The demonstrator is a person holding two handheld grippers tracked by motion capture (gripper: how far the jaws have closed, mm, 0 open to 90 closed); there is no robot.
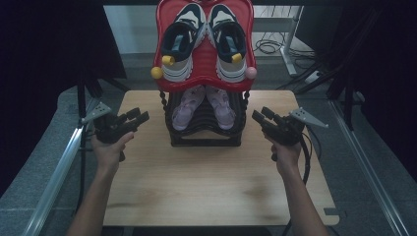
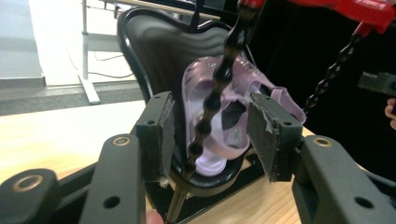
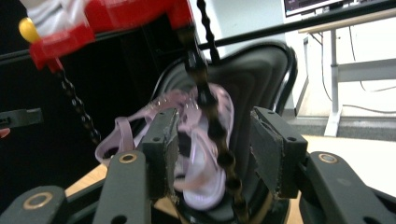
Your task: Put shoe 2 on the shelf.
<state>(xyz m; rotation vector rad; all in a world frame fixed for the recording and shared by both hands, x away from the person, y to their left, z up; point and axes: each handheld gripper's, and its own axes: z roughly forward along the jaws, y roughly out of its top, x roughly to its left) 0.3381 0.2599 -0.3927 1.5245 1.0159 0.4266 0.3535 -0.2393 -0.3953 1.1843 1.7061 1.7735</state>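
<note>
A two-tier shoe rack stands at the back middle of the wooden table [image 1: 206, 182]. Its red upper tray [image 1: 205, 84] carries a pair of navy and white sneakers [image 1: 184, 42]. The black lower tray [image 1: 206, 130] holds a pair of lilac sandals [image 1: 188, 109]. My left gripper [image 1: 139, 117] hovers left of the lower tray, open and empty, pointing at it. My right gripper [image 1: 261, 114] mirrors it on the right side, also open and empty. In the left gripper view its jaws [image 2: 215, 140] frame a sandal [image 2: 196, 88] behind a beaded post [image 2: 219, 88]. The right gripper [image 3: 217, 149] frames the other sandal [image 3: 205, 182].
Black beaded posts [image 1: 163, 101] link the two trays at the corners. Round knobs, yellow [image 1: 156, 73] and pink [image 1: 251, 73], stick out from the red tray's front. Metal rails [image 1: 59, 167] run along both table sides. A desk leg and cables [image 1: 290, 44] lie beyond.
</note>
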